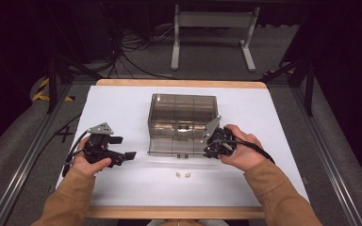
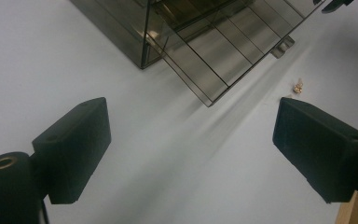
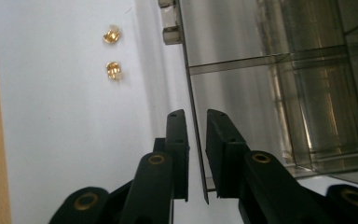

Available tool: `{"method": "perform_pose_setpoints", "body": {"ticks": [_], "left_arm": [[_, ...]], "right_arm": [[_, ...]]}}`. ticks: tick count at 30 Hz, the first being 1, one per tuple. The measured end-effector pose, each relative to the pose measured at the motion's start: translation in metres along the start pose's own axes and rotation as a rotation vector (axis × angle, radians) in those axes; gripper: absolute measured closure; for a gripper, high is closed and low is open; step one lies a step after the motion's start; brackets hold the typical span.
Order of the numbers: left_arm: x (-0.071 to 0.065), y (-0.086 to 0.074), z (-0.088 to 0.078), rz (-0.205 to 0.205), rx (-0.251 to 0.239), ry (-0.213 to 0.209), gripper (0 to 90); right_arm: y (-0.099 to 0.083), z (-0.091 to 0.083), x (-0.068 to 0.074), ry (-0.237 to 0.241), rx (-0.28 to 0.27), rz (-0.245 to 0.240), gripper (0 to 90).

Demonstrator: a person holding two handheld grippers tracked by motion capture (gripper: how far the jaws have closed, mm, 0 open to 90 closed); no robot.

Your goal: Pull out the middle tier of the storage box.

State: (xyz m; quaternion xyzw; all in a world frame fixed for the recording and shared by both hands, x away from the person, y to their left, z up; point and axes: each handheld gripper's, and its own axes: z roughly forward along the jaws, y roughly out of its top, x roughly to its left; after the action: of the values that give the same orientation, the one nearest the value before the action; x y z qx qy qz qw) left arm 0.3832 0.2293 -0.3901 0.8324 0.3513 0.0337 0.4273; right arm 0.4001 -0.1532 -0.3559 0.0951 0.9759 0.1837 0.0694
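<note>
While gripper (image 3: 196,122)-straddled, lid (image 3: 193,116) edge

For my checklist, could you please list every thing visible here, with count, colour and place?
Box: one, smoky clear plastic, table middle.
Lid: one, same plastic, folded down in front of the box, its edge between the right tongs' jaws with a small gap each side.
Small brass parts: two, gold, before the lid.
Table: one, white top, wooden edge.
Left tongs: black, open, left of the lid.
Right tongs: black, at the lid's right edge.
</note>
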Motion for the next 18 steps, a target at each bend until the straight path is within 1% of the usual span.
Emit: {"method": "perform_pose_setpoints", "body": {"ticks": [3, 6, 7, 9, 10, 11, 14, 15, 18], "left_arm": [[0.000, 0.000, 0.000, 0.002, 0.003, -0.001, 11.7], [0.000, 0.000, 0.000, 0.002, 0.002, 0.001, 11.6], [0.000, 0.000, 0.000, -0.001, 0.003, -0.001, 11.6], [0.000, 0.000, 0.000, -0.001, 0.001, 0.001, 11.6], [0.000, 0.000, 0.001, -0.001, 0.001, 0.000, 11.6], [0.000, 0.000, 0.001, -0.001, 0.000, -0.002, 11.6], [0.000, 0.000, 0.001, 0.001, 0.002, -0.002, 11.6], [0.000, 0.000, 0.001, 0.000, 0.002, -0.002, 11.6], [0.000, 0.000, 0.001, 0.000, 0.001, -0.001, 11.6]], "right_arm": [[0.002, -0.005, 0.002, -0.003, -0.014, 0.028, 77.4], [0.003, -0.007, 0.004, -0.005, -0.019, 0.031, 77.2], [0.003, -0.008, 0.006, -0.005, -0.018, 0.050, 76.6], [0.004, -0.009, 0.006, -0.009, -0.042, 0.044, 75.5], [0.004, -0.009, 0.006, -0.009, -0.042, 0.044, 75.5], [0.004, -0.010, 0.007, -0.004, -0.043, 0.063, 75.2], [0.005, -0.013, 0.008, 0.001, -0.058, 0.072, 74.3], [0.006, -0.013, 0.009, 0.007, -0.062, 0.090, 74.1], [0.007, -0.014, 0.011, 0.009, -0.071, 0.096, 73.4]]}}
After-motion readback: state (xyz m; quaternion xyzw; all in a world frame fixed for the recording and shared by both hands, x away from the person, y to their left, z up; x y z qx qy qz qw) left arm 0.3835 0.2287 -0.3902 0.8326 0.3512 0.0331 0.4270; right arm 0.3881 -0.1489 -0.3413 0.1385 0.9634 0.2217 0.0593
